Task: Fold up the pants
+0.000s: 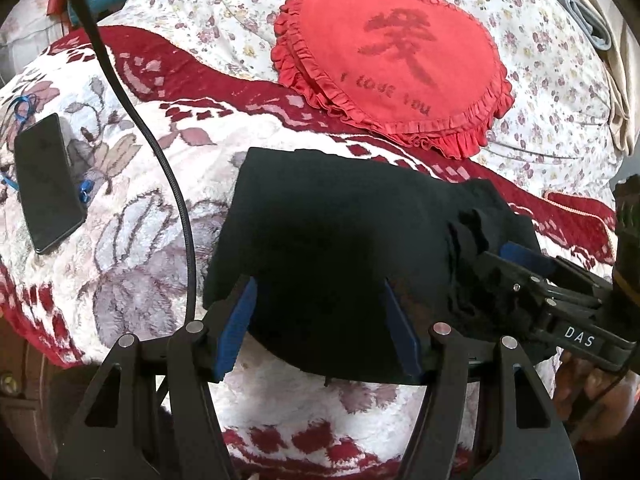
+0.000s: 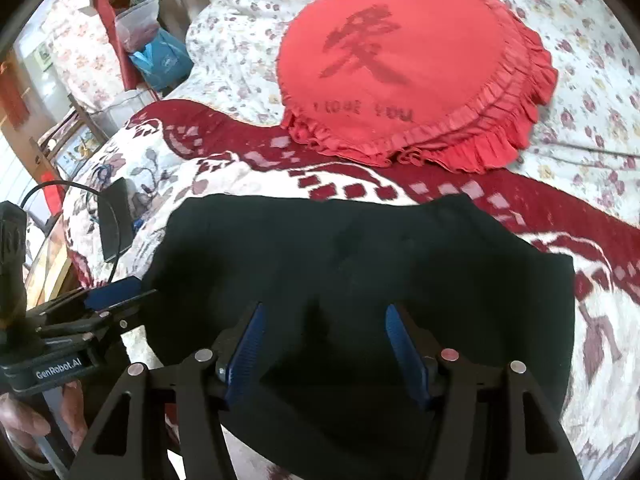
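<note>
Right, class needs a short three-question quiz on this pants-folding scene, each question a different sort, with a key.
1. True or false: the left gripper is open, its blue pads either side of the black pants.
2. Multiple choice: what lies on the blanket to the left of the pants? A) a book B) a dark phone C) a mug
3. Fill the gap: the red heart-shaped cushion beyond the pants reads "I LOVE ___".

Key: 1 true; 2 B; 3 YOU. Note also that the right gripper is open over the pants, which lie in a compact folded bundle.
</note>
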The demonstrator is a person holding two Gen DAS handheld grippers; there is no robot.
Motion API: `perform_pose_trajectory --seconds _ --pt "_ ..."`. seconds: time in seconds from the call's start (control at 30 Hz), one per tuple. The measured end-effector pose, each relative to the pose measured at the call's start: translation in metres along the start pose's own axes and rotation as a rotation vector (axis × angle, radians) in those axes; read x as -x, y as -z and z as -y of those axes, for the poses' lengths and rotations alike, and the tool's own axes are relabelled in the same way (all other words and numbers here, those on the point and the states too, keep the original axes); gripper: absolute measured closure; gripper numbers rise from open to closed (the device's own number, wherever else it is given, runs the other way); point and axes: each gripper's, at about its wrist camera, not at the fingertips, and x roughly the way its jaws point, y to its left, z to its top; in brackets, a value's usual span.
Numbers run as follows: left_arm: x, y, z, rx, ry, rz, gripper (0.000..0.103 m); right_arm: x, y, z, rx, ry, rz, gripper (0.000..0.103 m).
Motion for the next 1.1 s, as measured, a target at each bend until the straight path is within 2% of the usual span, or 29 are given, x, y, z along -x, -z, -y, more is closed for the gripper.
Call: perform_pose_trajectory --seconds 0.17,0.33,0.37,0.43,0.53,0.63,0.77,0.9,0.93,1.0,1.07,1.1 --pt "0.004 0.001 -0.008 0.026 0.005 0.000 0.040 -0.006 -0.007 -0.009 0.022 -0.017 -0.008 0.040" --pt "0.012 0.007 -0.029 0.107 0.072 -0.023 0.039 -0.016 -0.021 -0.021 0.068 -0.064 -0.009 0.039" --pt "0.012 0.009 -0.033 0.127 0.084 -0.029 0.038 -0.019 -0.026 -0.025 0.091 -0.077 -0.007 0.038" --pt "0.014 0.015 -0.046 0.186 0.109 -0.038 0.027 -0.026 -0.037 -0.034 0.126 -0.090 -0.008 0.036" --pt "0.016 0.021 -0.057 0.241 0.135 -0.020 0.026 -0.038 -0.057 -0.053 0.184 -0.126 -0.007 0.034" --pt "0.007 0.024 -0.060 0.271 0.131 -0.034 0.026 -0.060 -0.072 -0.075 0.257 -0.192 -0.048 0.030" --pt "-0.010 0.024 -0.060 0.303 0.131 -0.059 0.026 -0.090 -0.082 -0.101 0.361 -0.191 -0.102 0.030" --pt "-0.020 0.019 -0.057 0.307 0.113 -0.017 0.026 -0.119 -0.091 -0.107 0.363 -0.200 -0.140 0.030" --pt "-0.023 0.017 -0.056 0.312 0.116 -0.005 0.022 -0.125 -0.091 -0.105 0.343 -0.221 -0.150 0.030" --pt "-0.027 0.016 -0.058 0.324 0.137 0.023 0.017 -0.133 -0.090 -0.097 0.276 -0.273 -0.156 0.061" --pt "-0.028 0.015 -0.060 0.339 0.162 0.065 0.021 -0.133 -0.089 -0.088 0.218 -0.292 -0.120 0.069" --pt "-0.026 0.013 -0.062 0.349 0.177 0.083 0.041 -0.132 -0.089 -0.084 0.195 -0.305 -0.111 0.073"
